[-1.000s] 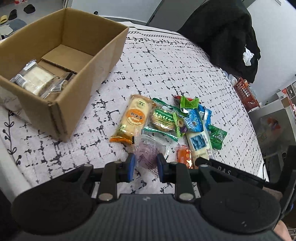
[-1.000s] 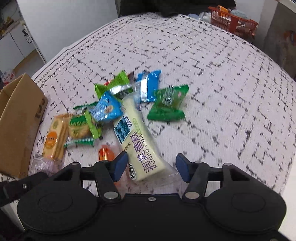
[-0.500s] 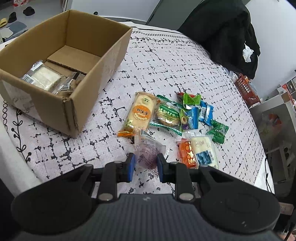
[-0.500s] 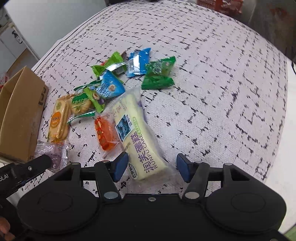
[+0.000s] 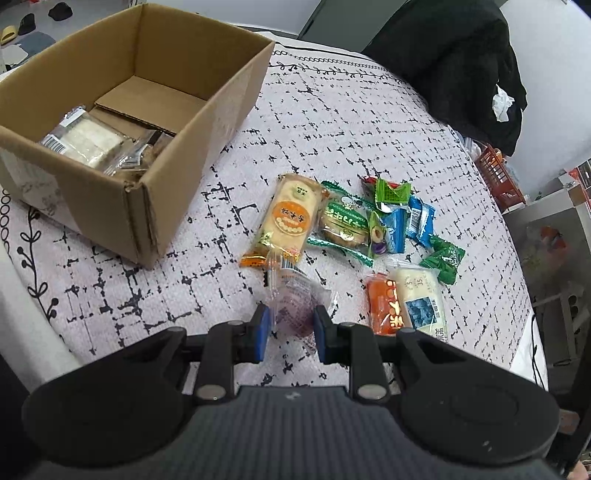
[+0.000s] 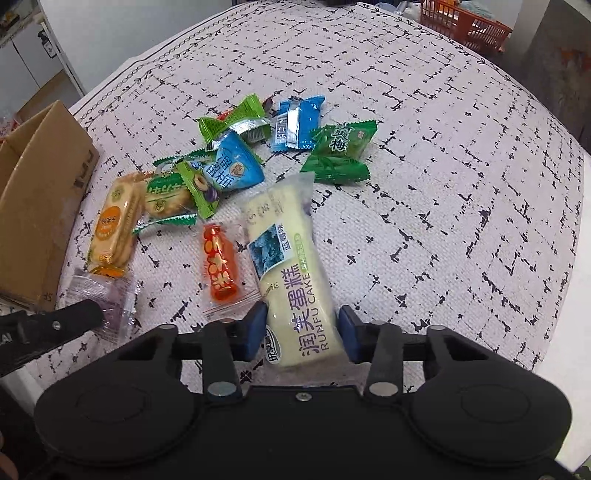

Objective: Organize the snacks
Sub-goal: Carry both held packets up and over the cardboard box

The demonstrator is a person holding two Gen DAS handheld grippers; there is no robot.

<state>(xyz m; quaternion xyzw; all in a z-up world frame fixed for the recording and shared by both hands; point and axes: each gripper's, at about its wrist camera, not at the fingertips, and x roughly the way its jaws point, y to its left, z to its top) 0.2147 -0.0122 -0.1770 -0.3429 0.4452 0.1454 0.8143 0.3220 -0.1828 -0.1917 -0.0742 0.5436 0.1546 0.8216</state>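
My left gripper (image 5: 289,326) is shut on a clear packet with a purple snack (image 5: 293,302), near the table's front edge. My right gripper (image 6: 301,334) is shut on a long white Runfu cake packet (image 6: 286,251). A pile of snacks lies on the patterned cloth: an orange biscuit pack (image 5: 286,219), a green cracker pack (image 5: 345,225), blue packets (image 6: 231,168), green packets (image 6: 338,153) and an orange-red packet (image 6: 218,266). A cardboard box (image 5: 207,110) stands at the left with wrapped snacks (image 5: 85,138) inside.
A black garment (image 5: 461,55) hangs past the table's far edge. An orange basket (image 6: 467,24) stands beyond the table. The box's side (image 6: 33,206) shows at the left of the right wrist view. The table's edge curves off at the right.
My right gripper's jaws have closed from wide open onto the white cake packet. My left gripper has kept its hold on the purple packet and drawn back a little.
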